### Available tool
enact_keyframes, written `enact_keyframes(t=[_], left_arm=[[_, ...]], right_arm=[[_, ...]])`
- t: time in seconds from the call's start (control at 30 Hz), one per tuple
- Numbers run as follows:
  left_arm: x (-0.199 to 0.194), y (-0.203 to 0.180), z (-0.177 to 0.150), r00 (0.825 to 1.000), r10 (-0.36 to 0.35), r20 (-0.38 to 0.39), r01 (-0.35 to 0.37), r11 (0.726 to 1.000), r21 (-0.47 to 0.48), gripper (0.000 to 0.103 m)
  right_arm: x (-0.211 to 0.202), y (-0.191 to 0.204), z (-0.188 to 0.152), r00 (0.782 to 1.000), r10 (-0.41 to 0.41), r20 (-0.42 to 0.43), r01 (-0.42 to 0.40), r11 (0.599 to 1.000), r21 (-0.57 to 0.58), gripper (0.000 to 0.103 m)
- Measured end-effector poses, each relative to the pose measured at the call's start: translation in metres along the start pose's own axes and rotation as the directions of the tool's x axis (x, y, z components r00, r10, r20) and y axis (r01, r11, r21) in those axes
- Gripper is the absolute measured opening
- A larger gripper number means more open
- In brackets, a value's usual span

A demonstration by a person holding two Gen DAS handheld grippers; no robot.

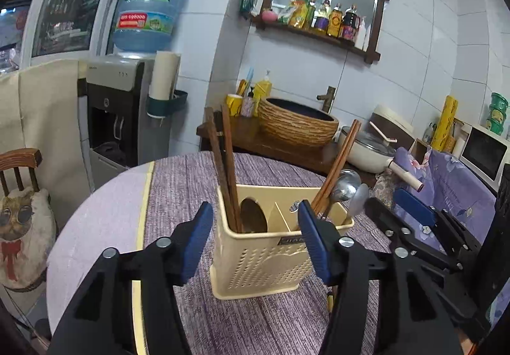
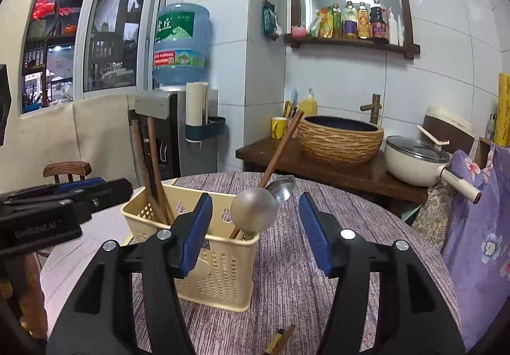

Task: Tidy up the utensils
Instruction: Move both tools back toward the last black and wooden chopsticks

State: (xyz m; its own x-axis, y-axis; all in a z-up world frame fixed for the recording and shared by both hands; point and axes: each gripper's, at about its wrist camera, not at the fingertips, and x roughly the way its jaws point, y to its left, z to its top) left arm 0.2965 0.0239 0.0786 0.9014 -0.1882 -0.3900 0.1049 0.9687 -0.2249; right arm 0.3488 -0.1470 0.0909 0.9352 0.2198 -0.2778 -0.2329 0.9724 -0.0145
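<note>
Left wrist view: left claw (image 1: 255,240) open, nothing between pads, aimed at caddy (image 1: 255,262) standing on worktop (image 1: 271,323) just ahead. Chopsticks (image 1: 224,170) upright in left compartment beside wooden spoon (image 1: 253,216); more chopsticks (image 1: 338,167) and metal spoons (image 1: 346,186) leaning in right compartment. Right wrist view: right claw (image 2: 255,237) also open and empty, caddy corner between its pads without contact. Small wooden piece (image 2: 282,339) lying on cloth near bottom edge, identity unclear. Looks like sorting nearly done; next probably picking up that stray piece, needing a low reach and a close on a thin item.
</note>
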Motion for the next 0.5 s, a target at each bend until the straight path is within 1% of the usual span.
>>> enact_keyframes(t=[0.07,0.17,0.27,0.33,0.4,0.47,0.5], left_arm=[[-0.009,0.000,-0.005,1.000,0.001,-0.006,-0.001,1.000,-0.006,0.064],[-0.020,0.002,-0.021,0.999,-0.008,-0.049,0.008,1.000,-0.016,0.064],[-0.022,-0.003,-0.043,0.993,0.015,-0.121,-0.014,1.000,0.008,0.064],[-0.020,-0.008,-0.059,0.983,0.021,-0.182,-0.015,0.999,0.037,0.064],[-0.016,-0.013,-0.077,0.970,0.010,-0.243,0.005,0.998,0.062,0.063],[-0.012,-0.018,-0.092,0.957,0.013,-0.288,0.011,0.996,0.084,0.056],[-0.011,-0.019,-0.097,0.952,0.011,-0.306,0.018,0.996,0.092,0.054]], right_arm=[[-0.015,-0.006,-0.007,1.000,0.003,-0.026,-0.002,1.000,0.023,0.062],[-0.034,-0.014,-0.020,0.997,0.008,-0.076,-0.004,0.999,0.053,0.066],[-0.048,-0.020,-0.041,0.986,-0.014,-0.163,0.027,0.997,0.079,0.069],[-0.055,-0.023,-0.056,0.979,-0.027,-0.204,0.045,0.995,0.084,0.071],[-0.065,-0.027,-0.072,0.970,-0.052,-0.236,0.073,0.994,0.081,0.074],[-0.073,-0.031,-0.087,0.963,-0.067,-0.262,0.093,0.992,0.090,0.074],[-0.075,-0.033,-0.094,0.958,-0.069,-0.279,0.100,0.990,0.097,0.074]])
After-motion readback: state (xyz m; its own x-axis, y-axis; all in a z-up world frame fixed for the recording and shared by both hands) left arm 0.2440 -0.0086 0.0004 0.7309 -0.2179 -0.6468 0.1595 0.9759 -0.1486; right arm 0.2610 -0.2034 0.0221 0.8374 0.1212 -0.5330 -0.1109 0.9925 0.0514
